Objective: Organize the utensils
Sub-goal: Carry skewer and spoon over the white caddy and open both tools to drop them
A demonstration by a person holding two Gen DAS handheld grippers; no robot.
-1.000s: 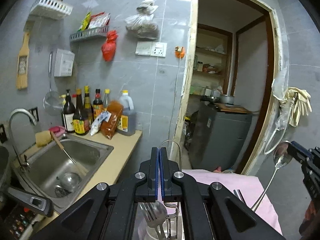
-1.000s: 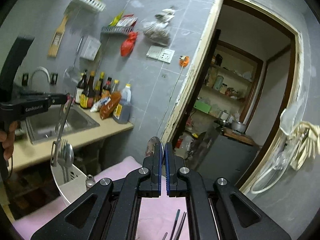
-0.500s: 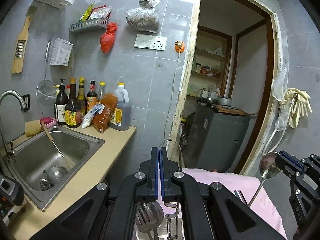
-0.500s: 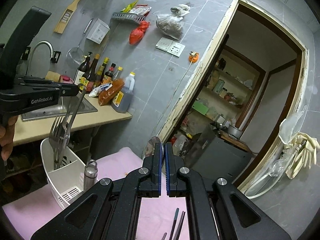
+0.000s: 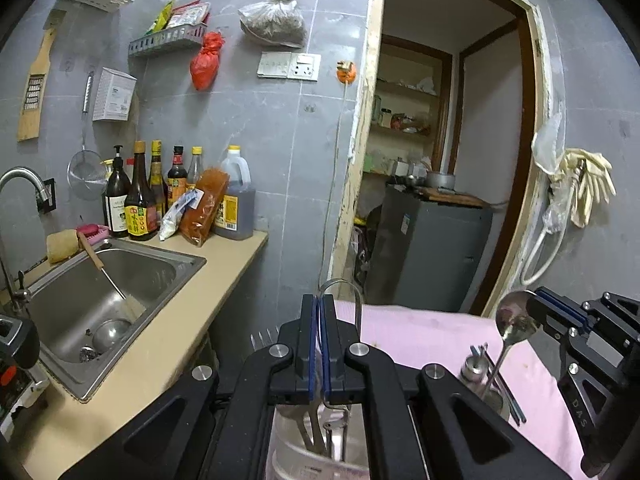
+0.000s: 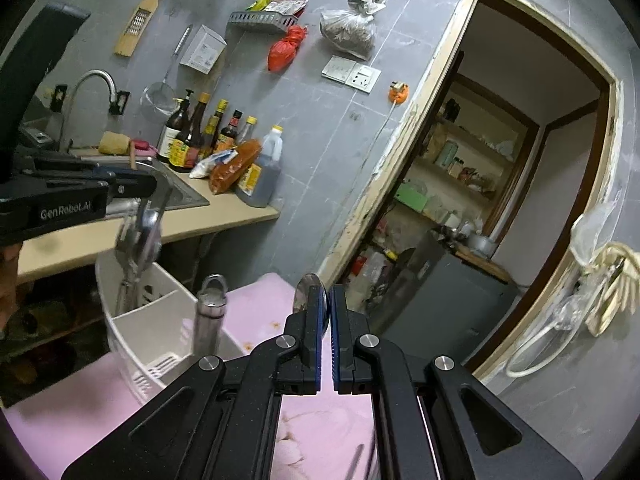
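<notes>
Fingers of the left gripper (image 5: 319, 344) are pressed together on the handles of a bunch of utensils (image 6: 138, 240), whose lower ends hang down inside the white plastic caddy (image 6: 160, 344); in the right wrist view a fork and a spoon head show just under those fingers. Fingers of the right gripper (image 6: 325, 344) are nearly closed, pinching a metal spoon (image 5: 512, 328) at its bowl, so that its handle slants down toward the caddy's side. A small steel bottle (image 6: 209, 316) with a loop cap stands upright in the caddy's nearer compartment, apart from the bunch. The caddy sits on a pink cloth (image 6: 256, 308) covering the table. Behind it to the left runs a beige counter (image 5: 188, 320) with a steel sink (image 5: 108, 288) and sauce bottles (image 5: 140, 196) along the grey tiled wall.
</notes>
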